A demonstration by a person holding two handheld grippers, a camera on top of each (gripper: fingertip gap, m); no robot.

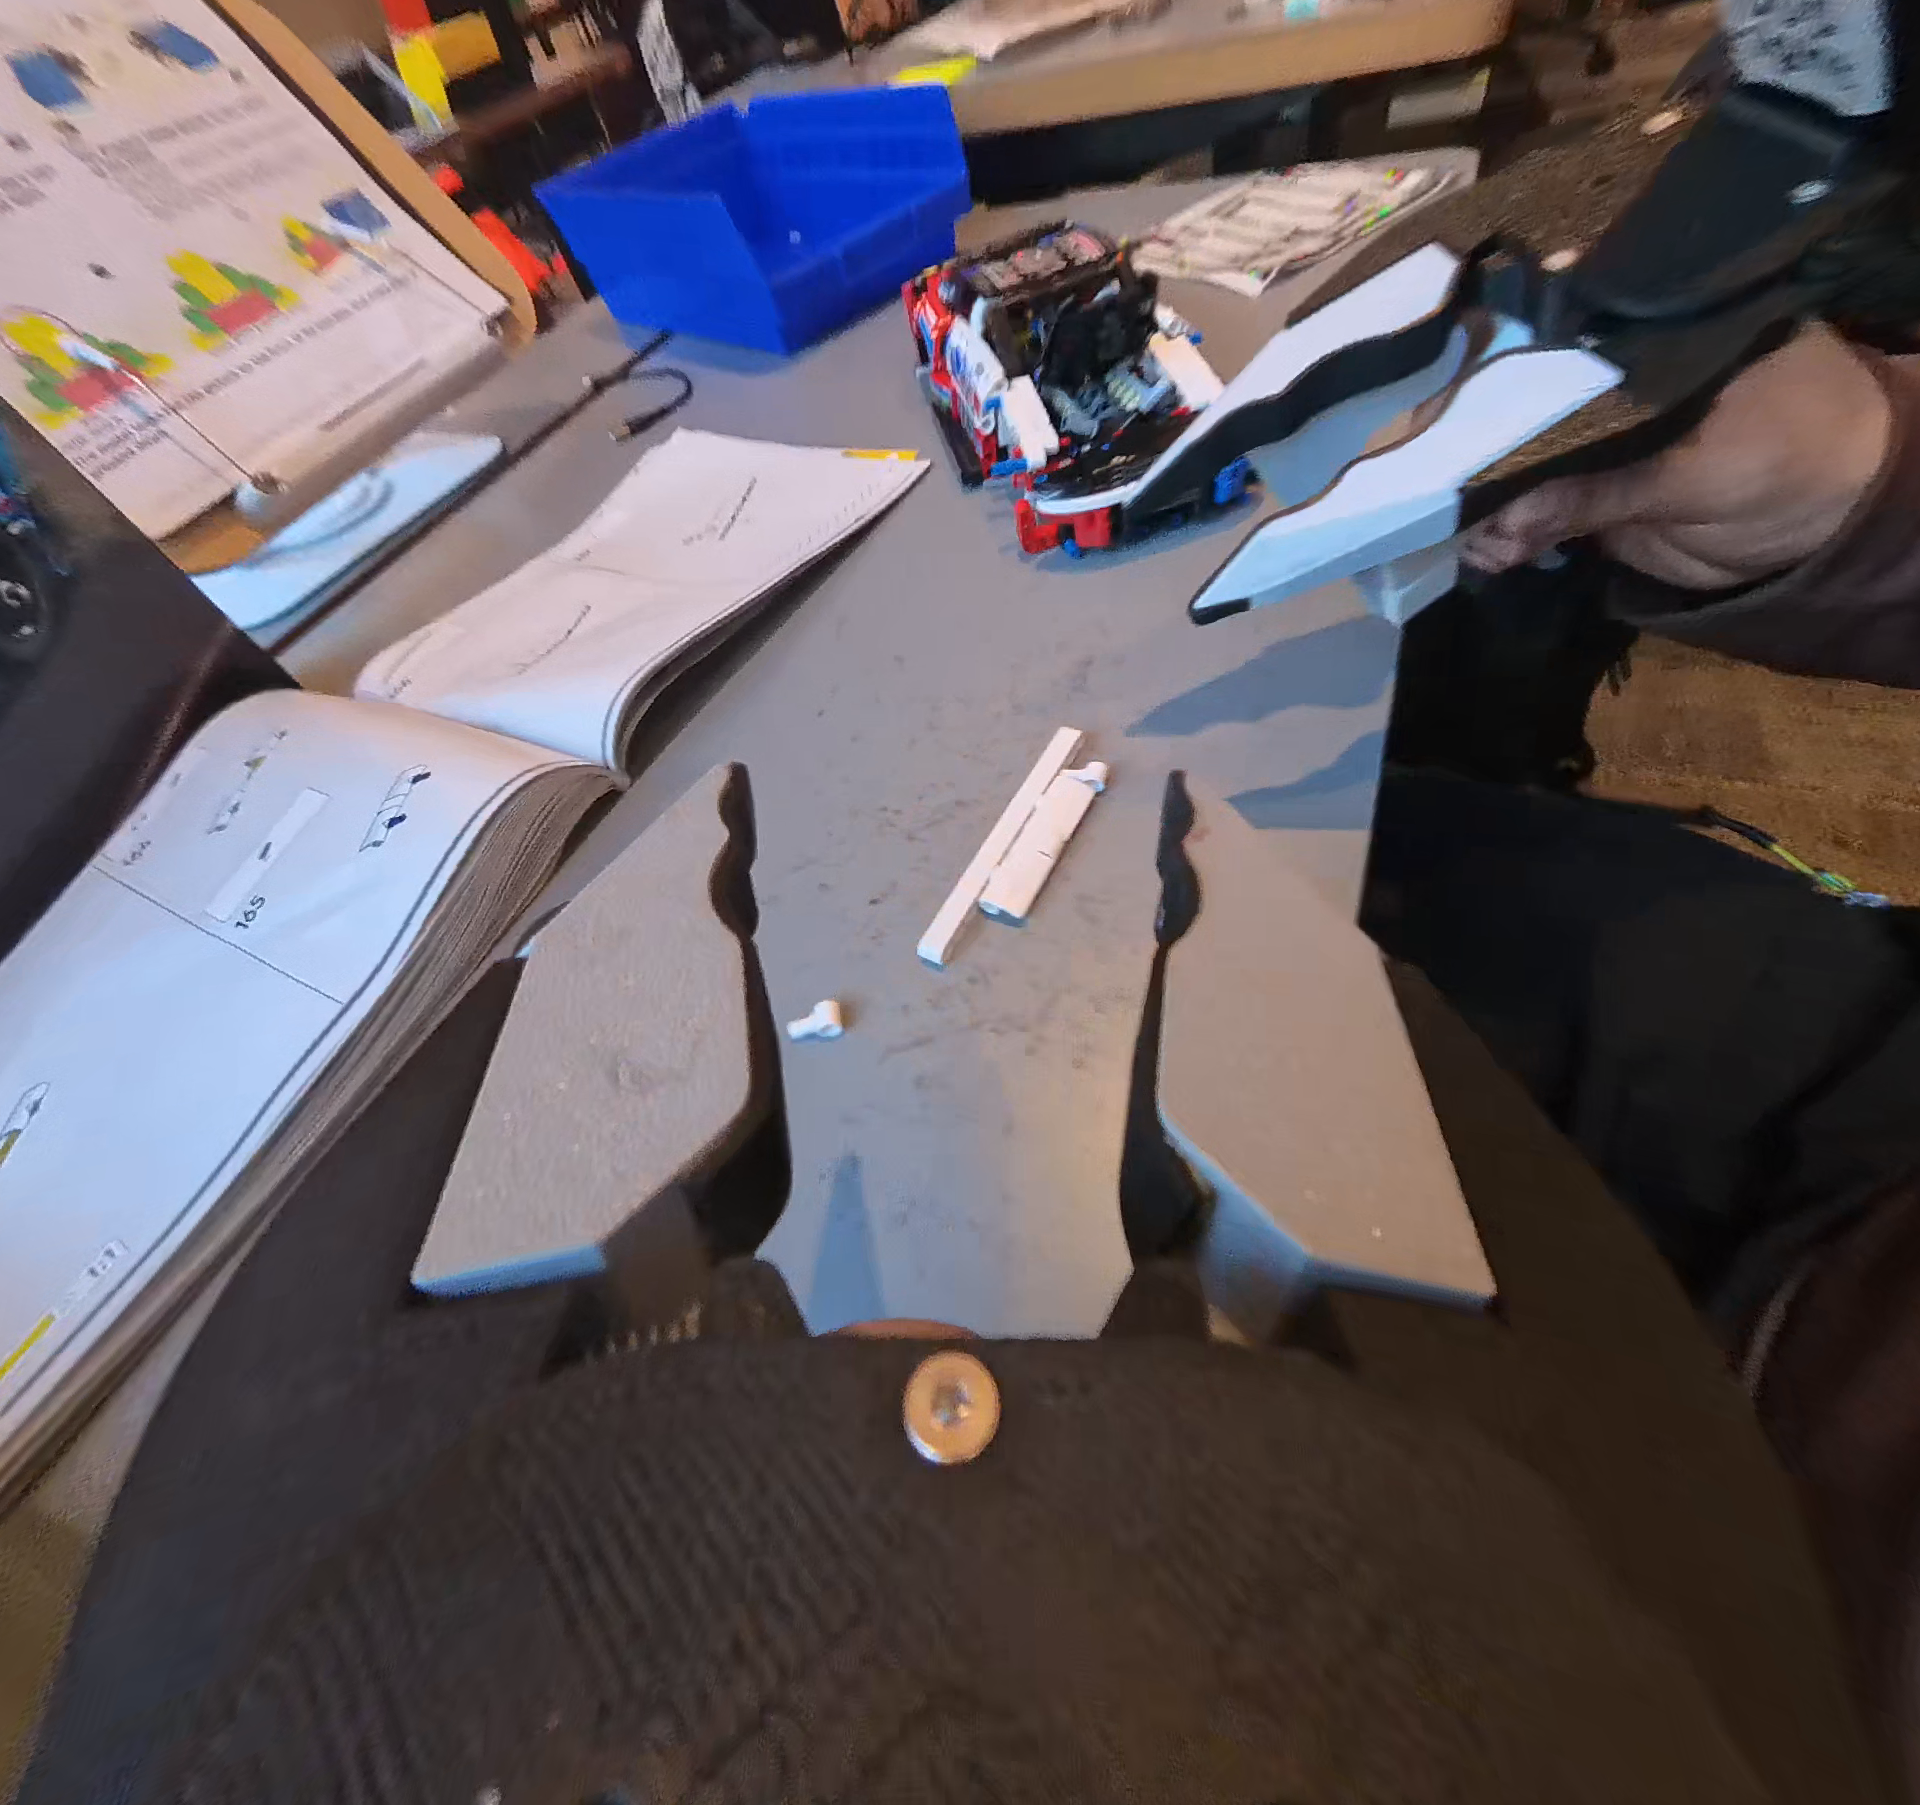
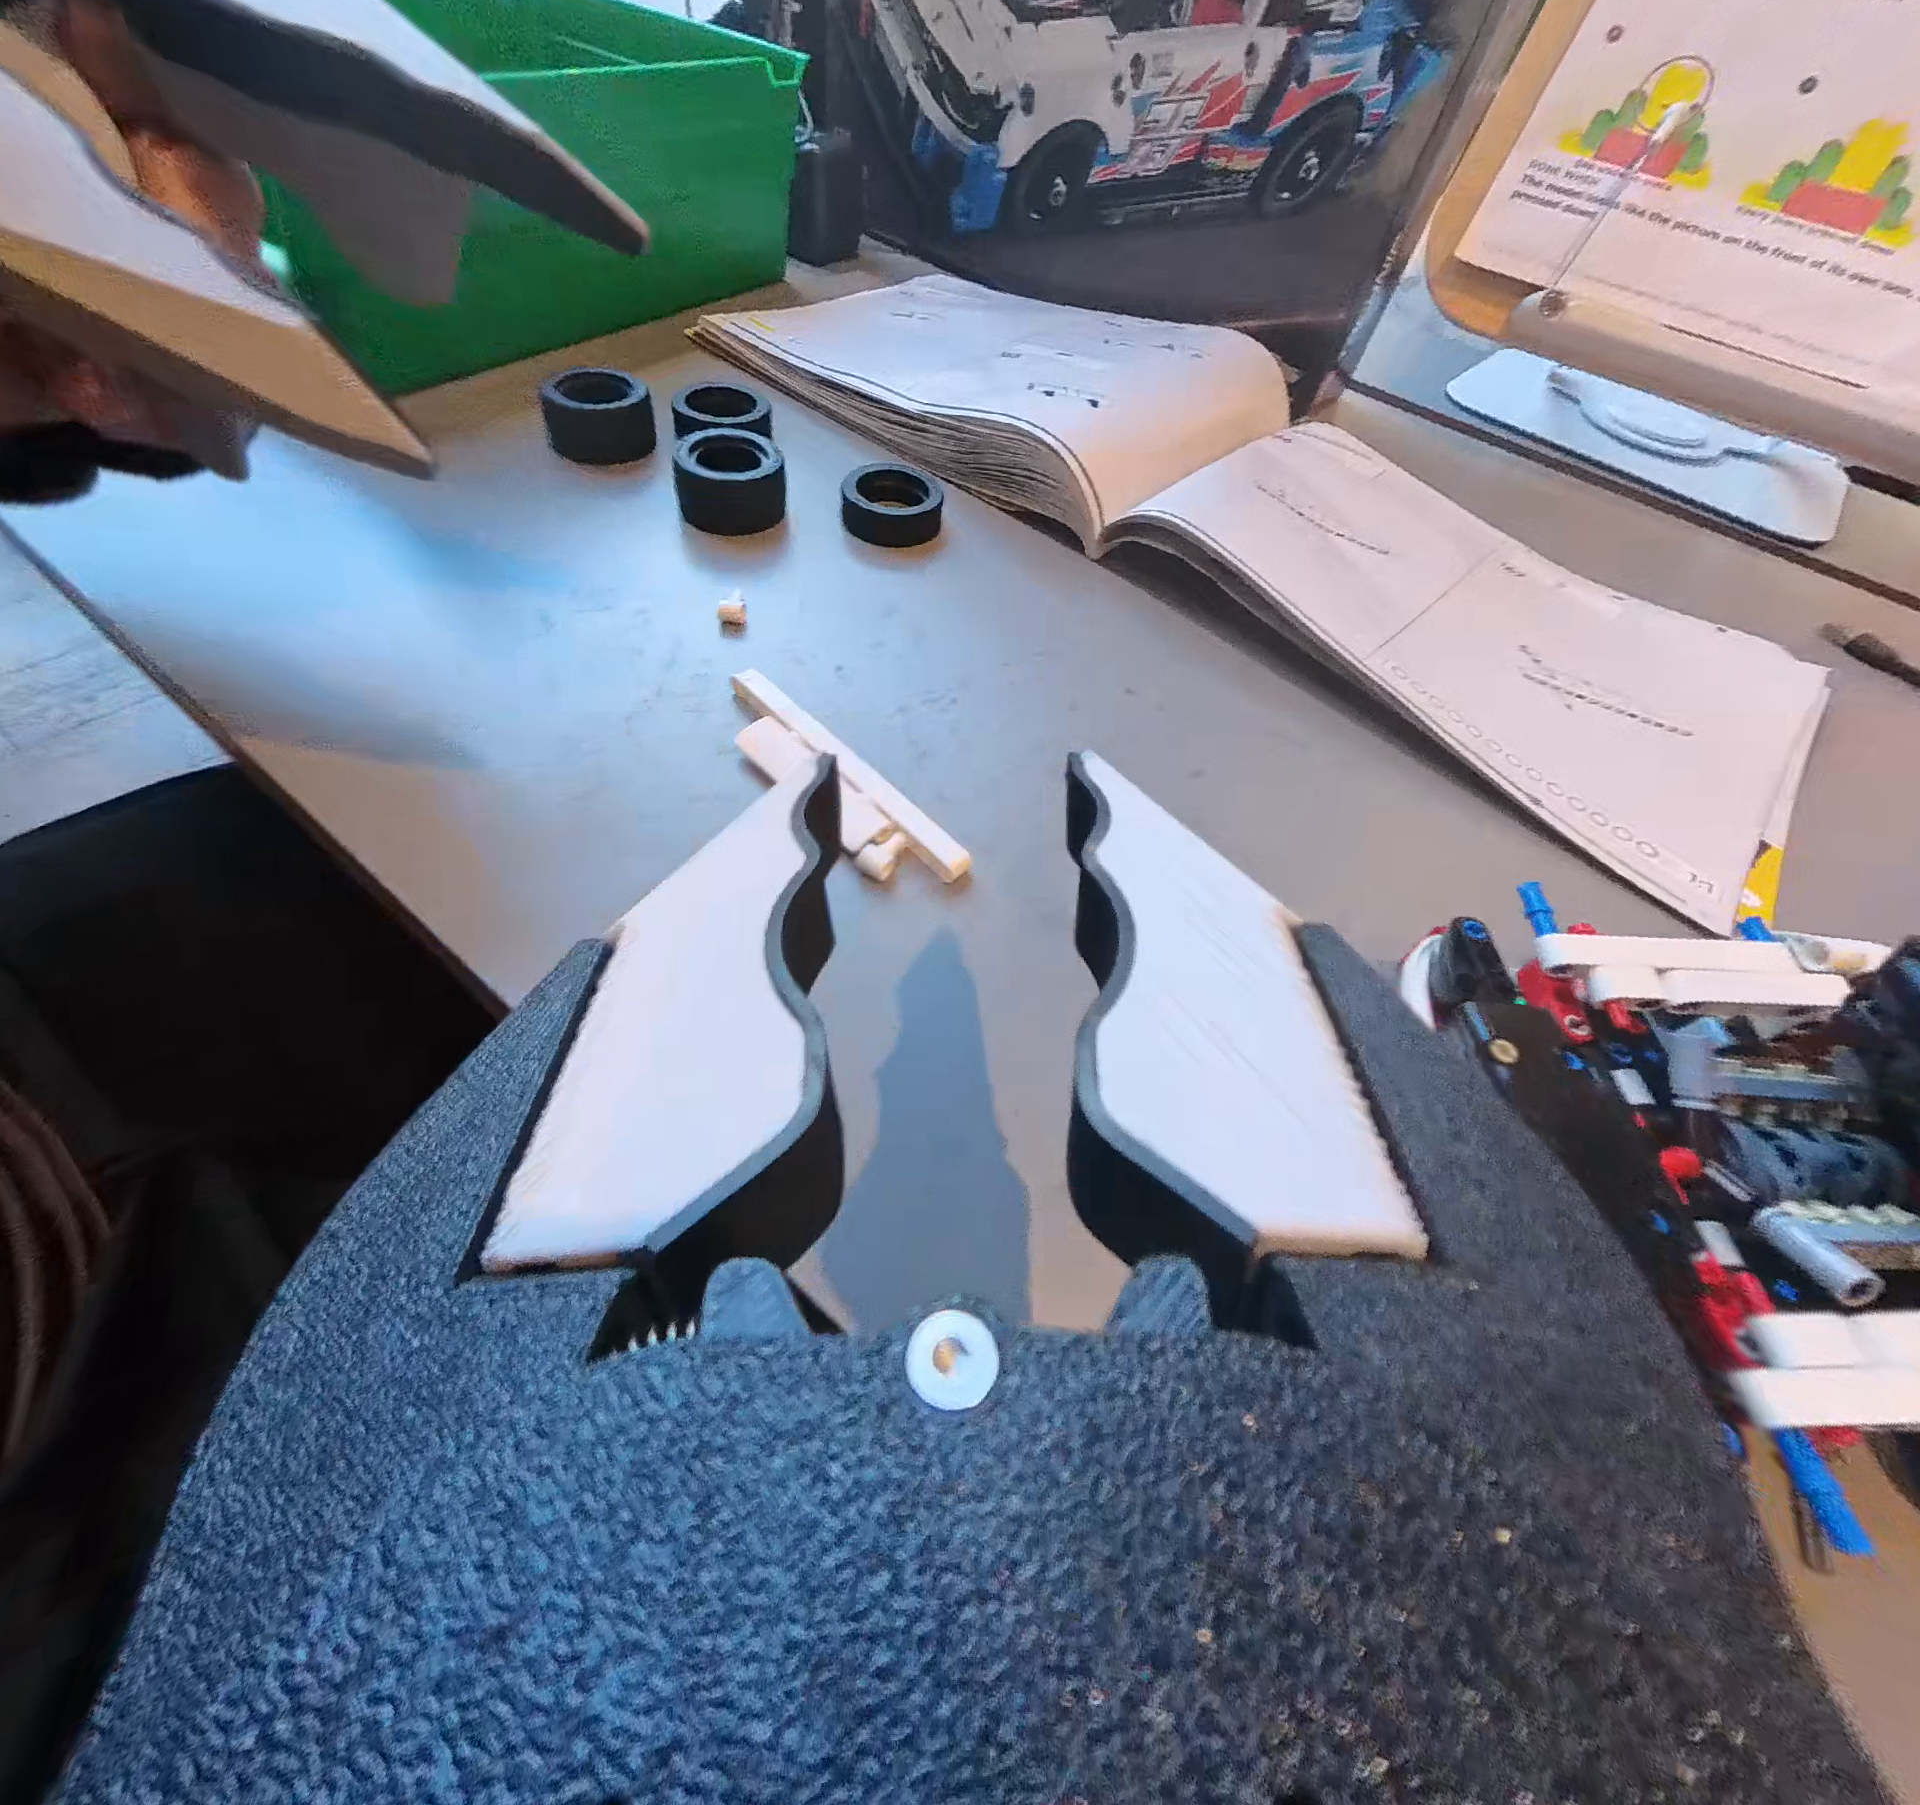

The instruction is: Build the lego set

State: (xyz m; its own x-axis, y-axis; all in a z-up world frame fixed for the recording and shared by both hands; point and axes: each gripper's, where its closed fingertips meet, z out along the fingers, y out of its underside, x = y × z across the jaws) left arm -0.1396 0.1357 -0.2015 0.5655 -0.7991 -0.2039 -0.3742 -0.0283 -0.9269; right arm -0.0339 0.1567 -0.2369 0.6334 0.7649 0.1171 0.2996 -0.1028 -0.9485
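A partly built red, white and black lego car stands on the grey table; it also shows at the right edge of the right wrist view. A long white beam lies beside a shorter white piece, with a small white pin nearer me. My left gripper is open and empty, hovering just short of these parts. My right gripper is open and empty above the beam; its left finger hides part of the shorter piece. The pin lies beyond.
Several black tyres stand before a green bin. An open instruction booklet lies to the left, with a blue bin behind the car. A poster board and the set's box stand at the back. The shorter white piece sits 8 centimeters or so from the ends of my right fingers.
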